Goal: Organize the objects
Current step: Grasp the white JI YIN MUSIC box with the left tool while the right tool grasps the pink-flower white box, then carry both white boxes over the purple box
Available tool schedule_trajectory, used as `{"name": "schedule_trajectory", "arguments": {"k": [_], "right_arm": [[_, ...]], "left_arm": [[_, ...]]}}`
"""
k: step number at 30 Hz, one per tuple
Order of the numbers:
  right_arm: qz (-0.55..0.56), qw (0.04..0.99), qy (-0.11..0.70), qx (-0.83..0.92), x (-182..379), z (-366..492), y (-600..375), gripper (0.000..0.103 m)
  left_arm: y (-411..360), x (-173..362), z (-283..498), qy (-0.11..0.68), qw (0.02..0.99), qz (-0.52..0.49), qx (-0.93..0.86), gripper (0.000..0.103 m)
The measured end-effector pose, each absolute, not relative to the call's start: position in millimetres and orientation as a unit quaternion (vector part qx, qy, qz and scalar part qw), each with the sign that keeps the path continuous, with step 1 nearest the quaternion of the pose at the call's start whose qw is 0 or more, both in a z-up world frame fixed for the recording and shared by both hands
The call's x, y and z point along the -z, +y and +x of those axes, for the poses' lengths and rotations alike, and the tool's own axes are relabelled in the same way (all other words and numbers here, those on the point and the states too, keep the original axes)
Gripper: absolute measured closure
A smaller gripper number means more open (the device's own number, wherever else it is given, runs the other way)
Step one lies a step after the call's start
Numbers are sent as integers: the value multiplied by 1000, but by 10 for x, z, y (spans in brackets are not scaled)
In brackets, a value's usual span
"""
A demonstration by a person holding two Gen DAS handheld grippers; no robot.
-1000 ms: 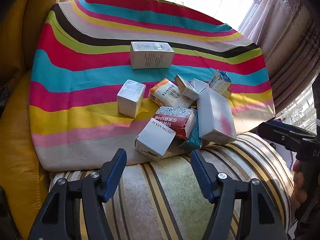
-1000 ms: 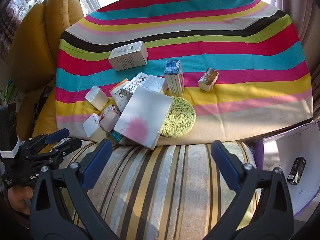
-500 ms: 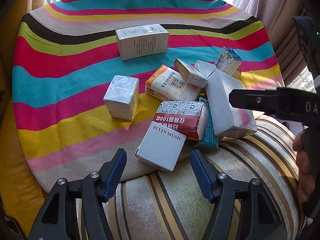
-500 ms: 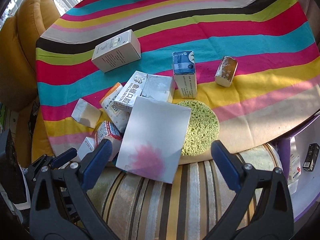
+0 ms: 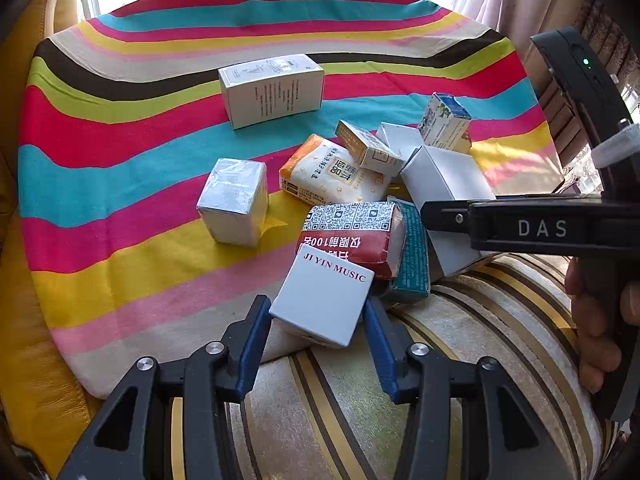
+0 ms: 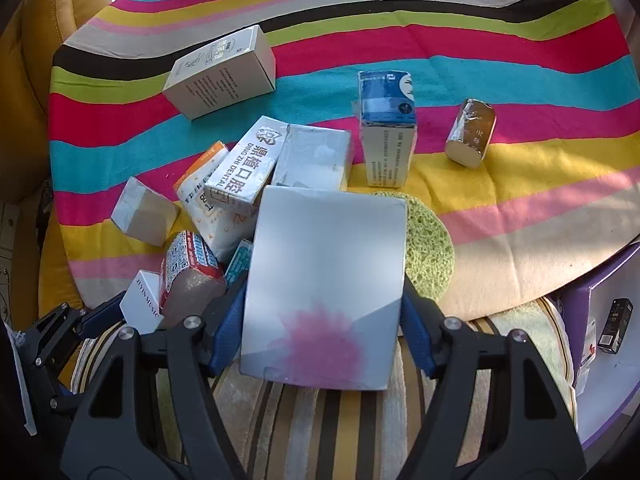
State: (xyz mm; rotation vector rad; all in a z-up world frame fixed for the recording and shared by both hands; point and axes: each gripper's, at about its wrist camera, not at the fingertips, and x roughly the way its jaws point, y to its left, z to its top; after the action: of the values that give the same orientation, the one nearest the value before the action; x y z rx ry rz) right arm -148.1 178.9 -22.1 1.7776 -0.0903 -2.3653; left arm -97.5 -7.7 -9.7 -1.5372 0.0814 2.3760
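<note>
A pile of small boxes and packets lies on a striped cloth [image 5: 120, 184]. My left gripper [image 5: 316, 320] has its blue fingers on both sides of the white JI YIN MUSIC box [image 5: 324, 294], touching it. My right gripper [image 6: 324, 312] has its fingers against both sides of the large white box with a pink blot [image 6: 324, 276]. That box also shows in the left wrist view [image 5: 444, 184], with the right gripper [image 5: 448, 216] in front of it. A red packet [image 5: 352, 236] and a teal box [image 5: 412, 256] lie between the two.
A long white box [image 5: 272, 92] lies at the back. A foil cube [image 5: 234, 204] sits left of the pile. A blue-topped carton [image 6: 386, 128], a foil roll [image 6: 472, 132] and a green sponge [image 6: 430, 248] lie to the right. A purple box [image 6: 608, 320] is beside the seat.
Both grippers moved forward to the pile. The left one narrowed around the JI YIN MUSIC box; the right one narrowed around the large white box.
</note>
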Motion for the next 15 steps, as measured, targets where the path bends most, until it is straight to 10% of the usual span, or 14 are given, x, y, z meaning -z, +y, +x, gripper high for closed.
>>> {"name": "schedule_trajectory", "arguments": {"k": [15], "right_arm": [[546, 105, -8, 831, -125, -1076, 2182, 33]], "left_arm": [[-86, -244, -579, -21, 139, -488, -861, 54]]}}
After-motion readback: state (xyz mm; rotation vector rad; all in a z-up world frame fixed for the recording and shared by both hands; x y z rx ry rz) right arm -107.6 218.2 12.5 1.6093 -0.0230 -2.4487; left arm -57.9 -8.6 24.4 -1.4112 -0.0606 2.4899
